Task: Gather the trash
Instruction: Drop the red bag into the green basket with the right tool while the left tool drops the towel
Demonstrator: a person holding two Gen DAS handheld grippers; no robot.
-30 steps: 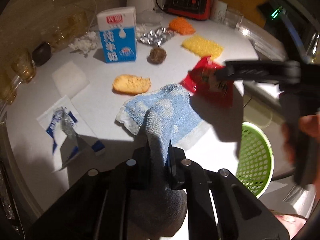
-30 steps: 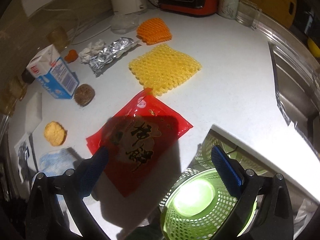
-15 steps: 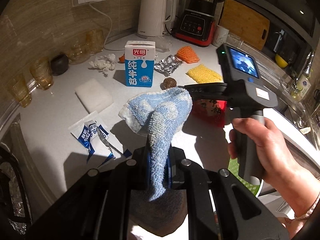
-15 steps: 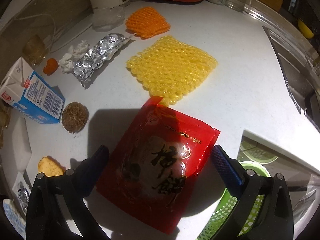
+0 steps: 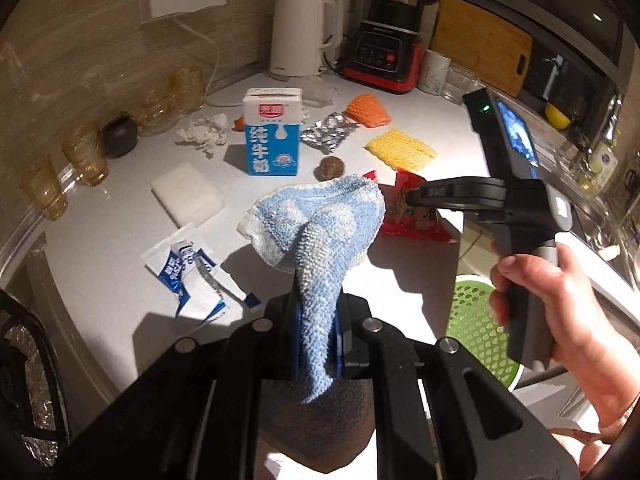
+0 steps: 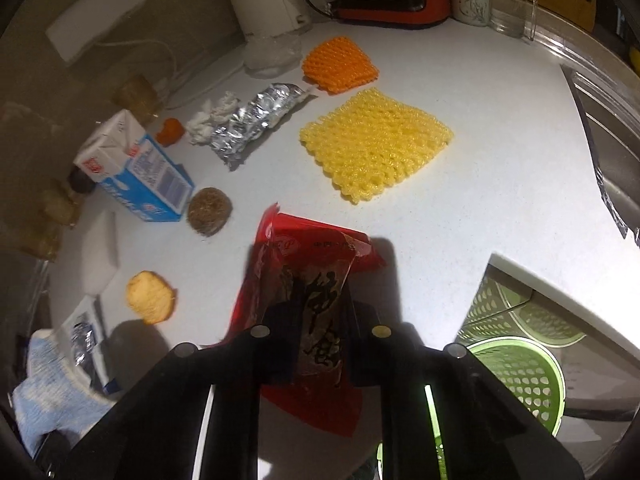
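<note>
**Red wrapper pinched, blue cloth held up**

Glass tumblers (image 5: 86,158) line the wall at far left, with a dark pot (image 5: 119,136) among them. On the white counter (image 5: 100,236) lies a torn blue-and-white sachet (image 5: 188,276), its small print unreadable, beside a white foam block (image 5: 187,194). Behind them a crumpled tissue (image 5: 204,134) sits left of the upright blue milk carton (image 5: 272,132), printed with a red logo and white Chinese characters. A brown scouring ball (image 5: 332,167) rests just beside the carton, silver foil (image 5: 328,134) behind it.

At centre, the left gripper (image 5: 318,320) is pressed tight on a blue terry cloth (image 5: 320,220), which rises lengthwise from the jaws and hangs above the counter, hiding part of what lies behind it. An orange round piece (image 6: 151,297) lies on the counter.

Right of that, orange mesh (image 6: 340,65) and yellow mesh (image 6: 376,144) lie flat. The right gripper (image 6: 320,344), whose jaws have just been closing, pinches the red snack wrapper (image 6: 308,280) with black Chinese lettering; its long axis runs away from the jaws towards the yellow mesh, near the counter's front edge. A hand (image 5: 560,304) grips the handle. The green perforated basket (image 6: 520,372) stands below the edge, far right.
</note>
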